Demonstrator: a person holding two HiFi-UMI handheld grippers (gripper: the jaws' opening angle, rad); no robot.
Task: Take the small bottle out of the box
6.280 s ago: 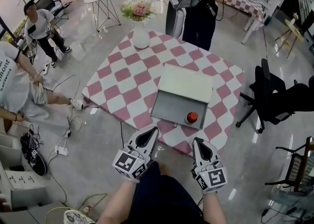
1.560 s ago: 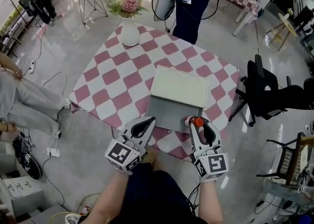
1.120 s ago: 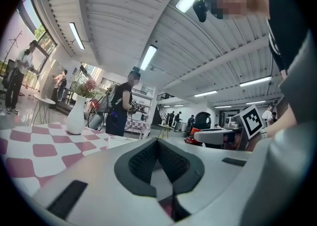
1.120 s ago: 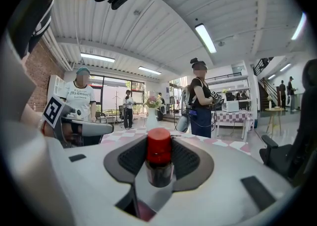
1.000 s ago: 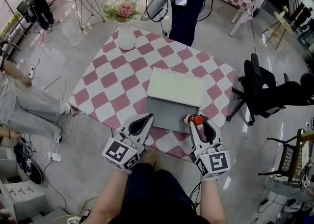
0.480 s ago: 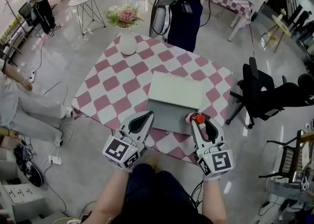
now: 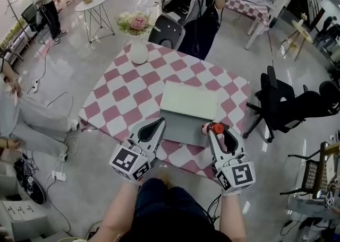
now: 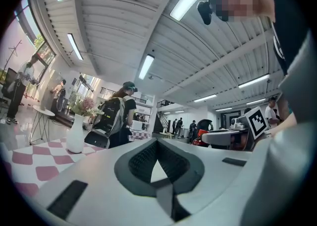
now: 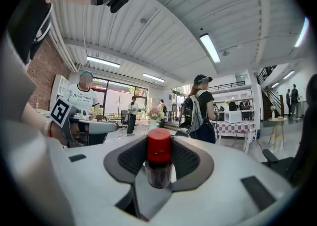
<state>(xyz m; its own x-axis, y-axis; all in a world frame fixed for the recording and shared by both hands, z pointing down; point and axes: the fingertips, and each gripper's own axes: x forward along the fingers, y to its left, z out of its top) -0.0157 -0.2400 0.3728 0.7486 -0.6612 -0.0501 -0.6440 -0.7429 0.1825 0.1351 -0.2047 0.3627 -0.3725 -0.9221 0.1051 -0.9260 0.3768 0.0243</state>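
Red-capped and small, the bottle (image 7: 216, 128) is pinched at the tip of the right tongs (image 7: 215, 131), by the 5 o'clock corner of the open grey box (image 7: 180, 127) on the pink-checked desk (image 7: 125, 93). From the head view it looks lifted off the box floor, though I cannot tell how far it clears the rim. The left tongs (image 7: 158, 124) hang by the box's 7 o'clock corner, touching nothing.

Along the left tongs (image 8: 158, 142) themselves, the two tips meet, with nothing between the ribbed pads: closed and empty.

Along the right tongs (image 9: 159, 143), the jaws stand fairly wide yet clamp the small bottle (image 9: 159, 169) by its dark body, with the red cap upright above the pads.

To do this step well, I'd say keep the squeeze even, since the grip sits near the tips and a round body could twist. Keep the bottle upright and bring it over the near rim, toward 6 o'clock, before lowering it onto bare desk. The left tongs should stay out of that path.
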